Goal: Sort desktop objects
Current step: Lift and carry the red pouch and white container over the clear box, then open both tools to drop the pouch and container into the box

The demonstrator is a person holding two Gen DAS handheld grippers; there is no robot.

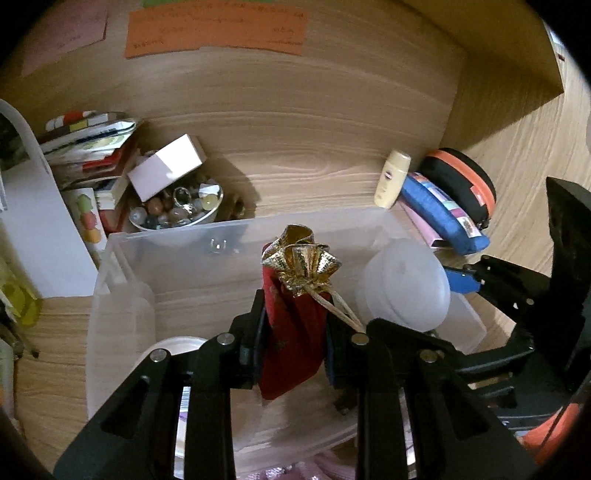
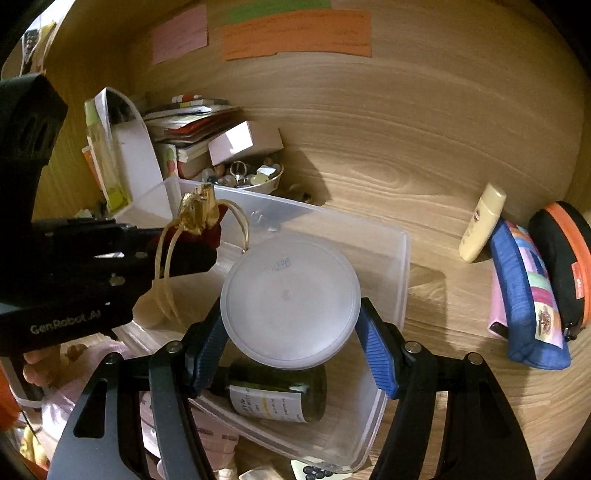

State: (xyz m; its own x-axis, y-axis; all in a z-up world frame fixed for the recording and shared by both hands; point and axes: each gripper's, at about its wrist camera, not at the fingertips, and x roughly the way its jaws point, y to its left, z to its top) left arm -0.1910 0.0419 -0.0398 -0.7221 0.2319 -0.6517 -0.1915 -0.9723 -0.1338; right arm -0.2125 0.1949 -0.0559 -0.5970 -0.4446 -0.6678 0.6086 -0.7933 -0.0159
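Observation:
My left gripper [image 1: 295, 339] is shut on a red drawstring pouch [image 1: 291, 332] with a gold ruffled top, held over a clear plastic bin [image 1: 122, 325]. In the right wrist view the left gripper [image 2: 207, 243] and the pouch's gold top [image 2: 197, 212] show at the left. My right gripper [image 2: 291, 332] is shut on a round frosted plastic container [image 2: 290, 299], held over the same bin [image 2: 400, 258]. A dark green bottle [image 2: 277, 395] with a white label lies in the bin under it. The container also shows in the left wrist view [image 1: 402, 284].
A bowl of beads [image 1: 177, 210] and a pink box [image 1: 166, 170] sit behind the bin, beside stacked books [image 1: 88, 147]. A cream bottle [image 2: 482, 223], a blue pouch [image 2: 532, 295] and a black-orange case [image 2: 565, 254] lie at the right. Sticky notes [image 2: 295, 33] hang on the wooden back wall.

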